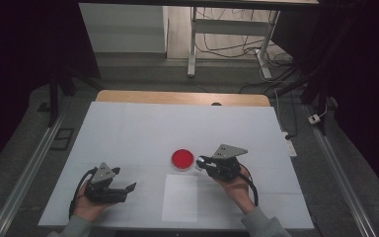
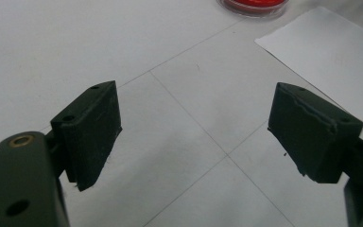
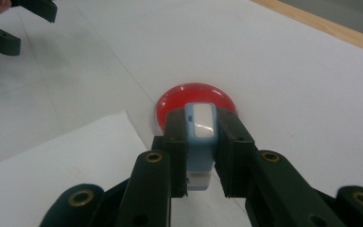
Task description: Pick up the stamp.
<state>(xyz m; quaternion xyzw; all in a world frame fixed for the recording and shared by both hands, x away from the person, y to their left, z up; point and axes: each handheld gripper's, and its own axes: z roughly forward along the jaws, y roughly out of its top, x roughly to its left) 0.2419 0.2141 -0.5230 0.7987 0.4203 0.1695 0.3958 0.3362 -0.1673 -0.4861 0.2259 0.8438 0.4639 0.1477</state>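
Work surface: a white-covered table [image 1: 128,128] with a wooden far edge, crossed by faint grid lines; dark curtains flank it, metal rails run along the grey floor at either side, and a desk frame with trailing cables stands beyond. Left: the left hand [image 1: 86,207] rests low at the near-left of the table, carrying the left gripper [image 1: 128,188], which points toward the table's middle; in the left gripper view its jaws stand wide apart over bare surface, with nothing between them. Centre: a white sheet of paper [image 1: 179,197] lies near the front edge, and just beyond its far edge sits a red round dish [image 1: 182,159], possibly a lidded petri dish. Right: the right hand [image 1: 237,190] holds the right gripper [image 1: 199,163] angled toward the dish, its tip just beside the dish's right rim. In the right gripper view its jaws are clamped on a small pale-blue and white device [image 3: 201,137], held upright in front of the dish
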